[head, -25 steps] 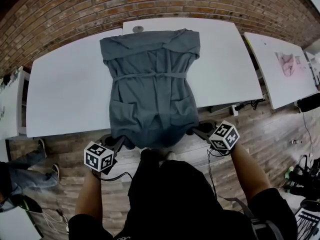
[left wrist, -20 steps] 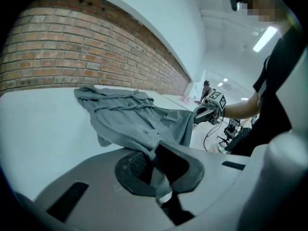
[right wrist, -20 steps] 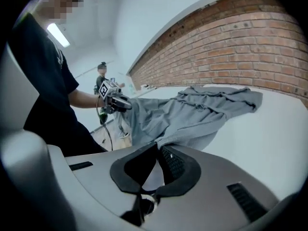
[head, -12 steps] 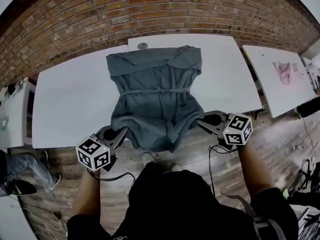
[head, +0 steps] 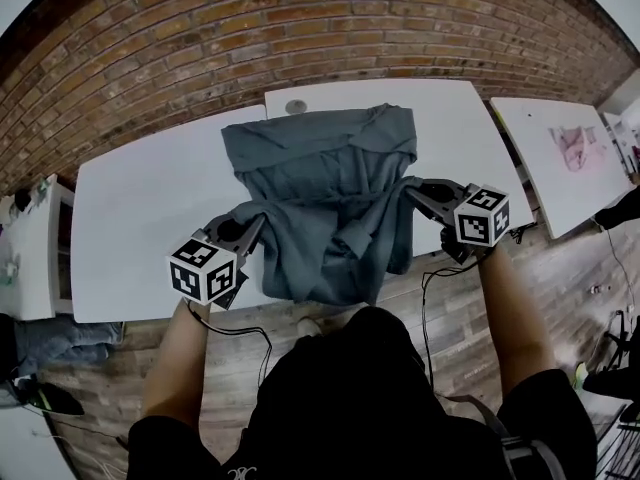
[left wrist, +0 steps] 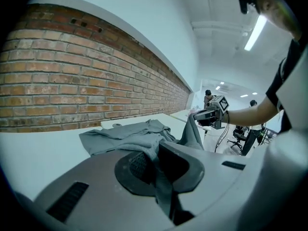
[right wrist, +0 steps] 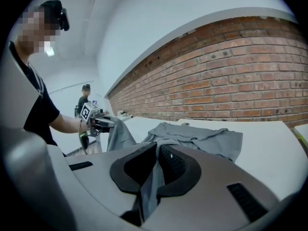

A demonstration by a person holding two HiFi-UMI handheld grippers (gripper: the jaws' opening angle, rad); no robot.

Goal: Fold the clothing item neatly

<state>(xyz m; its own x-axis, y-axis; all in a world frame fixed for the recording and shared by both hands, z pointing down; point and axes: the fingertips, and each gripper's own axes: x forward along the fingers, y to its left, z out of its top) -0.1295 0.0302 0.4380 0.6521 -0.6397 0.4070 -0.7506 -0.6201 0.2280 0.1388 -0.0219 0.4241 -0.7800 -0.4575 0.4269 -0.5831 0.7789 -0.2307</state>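
Note:
A grey-blue garment (head: 325,183) lies on the white table (head: 140,218), its top end toward the brick wall. Its near end is lifted off the table and hangs in a fold between my two grippers. My left gripper (head: 248,230) is shut on the garment's lower left corner; grey cloth (left wrist: 153,154) runs between its pads. My right gripper (head: 412,190) is shut on the lower right corner, with cloth (right wrist: 153,174) pinched between its pads. Each gripper view shows the other gripper holding up its corner: the right gripper (left wrist: 198,115) and the left gripper (right wrist: 109,123).
A small round object (head: 296,107) sits on the table just beyond the garment's top. A second white table (head: 555,173) at the right carries a pink cloth (head: 577,148). Brick wall (head: 200,38) runs behind. Cables and wooden floor lie below the table's near edge.
Both grippers have risen and moved forward over the table, carrying the garment's lower end up from below the table edge and toward its middle.

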